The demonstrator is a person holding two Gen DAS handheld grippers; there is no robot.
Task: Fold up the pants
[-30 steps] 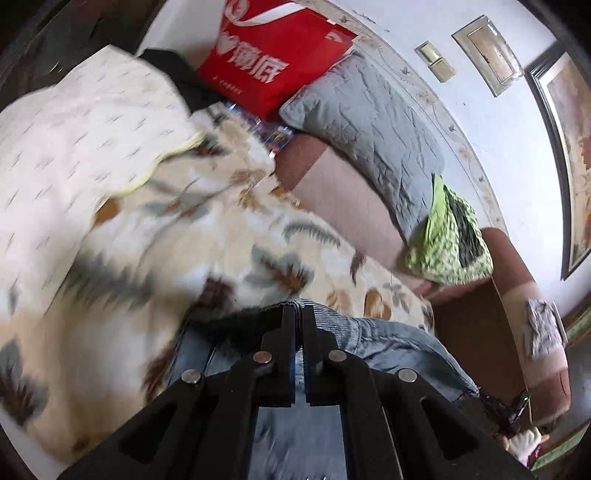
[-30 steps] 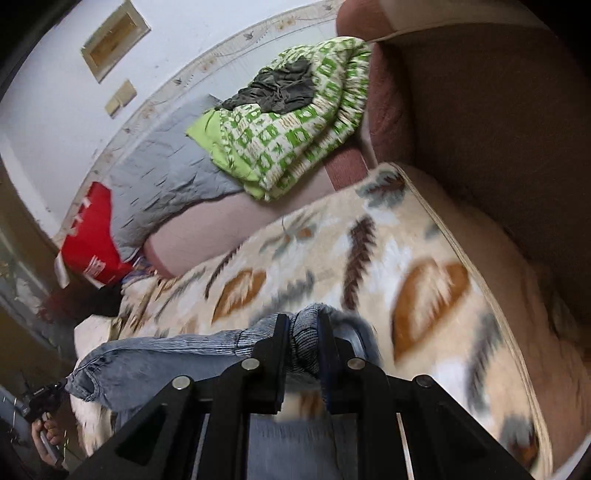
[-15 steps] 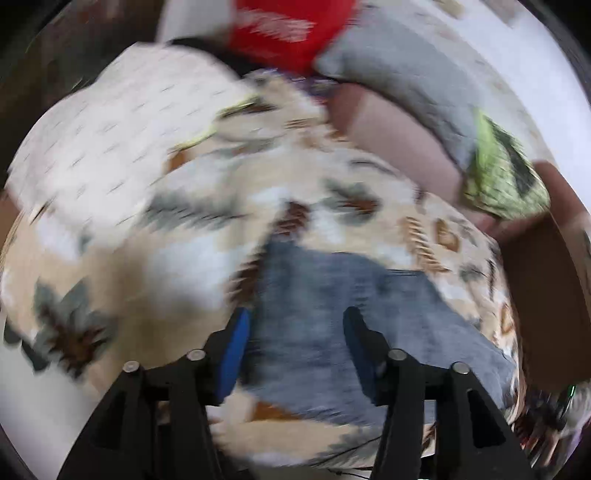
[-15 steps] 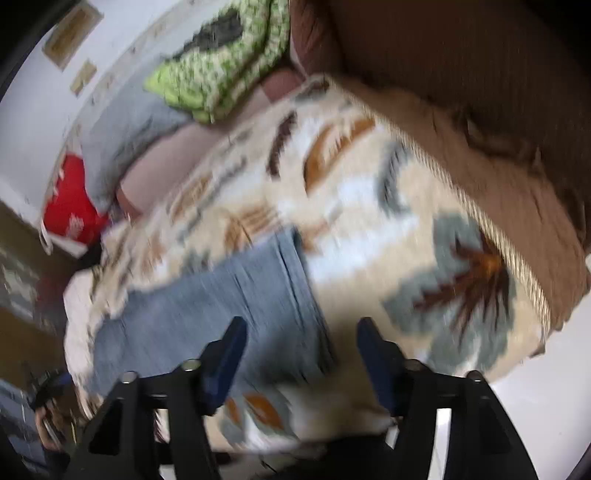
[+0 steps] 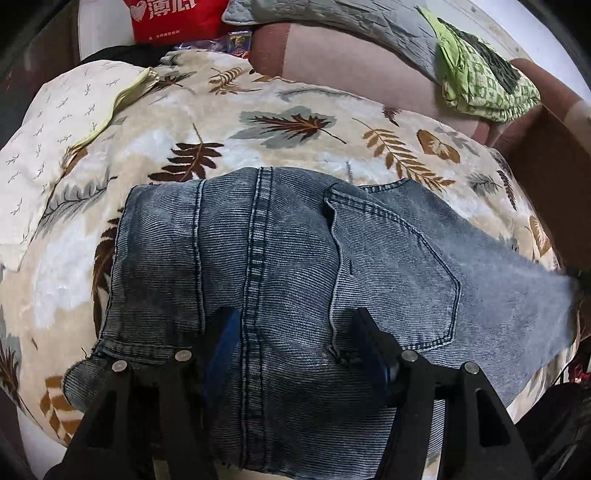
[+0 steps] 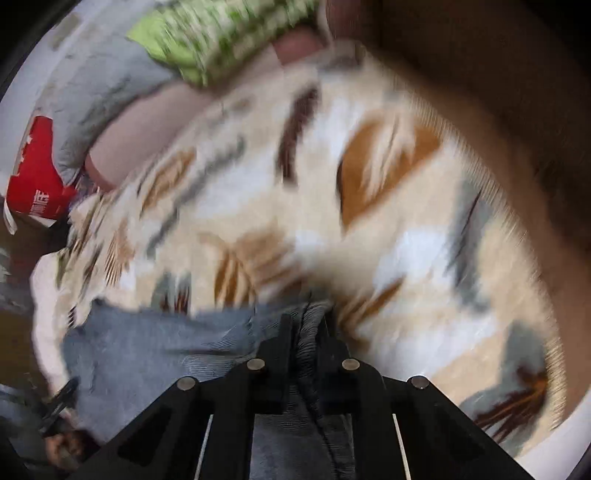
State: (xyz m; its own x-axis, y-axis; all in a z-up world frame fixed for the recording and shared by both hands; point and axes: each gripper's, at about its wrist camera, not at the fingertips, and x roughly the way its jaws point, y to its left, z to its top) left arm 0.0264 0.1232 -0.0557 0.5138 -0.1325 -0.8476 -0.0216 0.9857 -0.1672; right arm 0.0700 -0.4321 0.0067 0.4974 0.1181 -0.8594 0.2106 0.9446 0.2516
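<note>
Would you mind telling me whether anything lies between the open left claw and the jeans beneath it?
Nothing visible does: the left claw hangs open directly over the jeans, which lie flat on the leaf-print blanket with nothing on top.

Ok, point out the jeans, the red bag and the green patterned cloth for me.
jeans point(image 5: 280, 266), left wrist view, on the centre seam.
red bag point(image 5: 173, 18), left wrist view, on its printed front.
green patterned cloth point(image 5: 484, 88), left wrist view, on its upper folded face.

the right wrist view is motion-blurred; the jeans point(image 5: 280, 266) run past the bottom edge.
</note>
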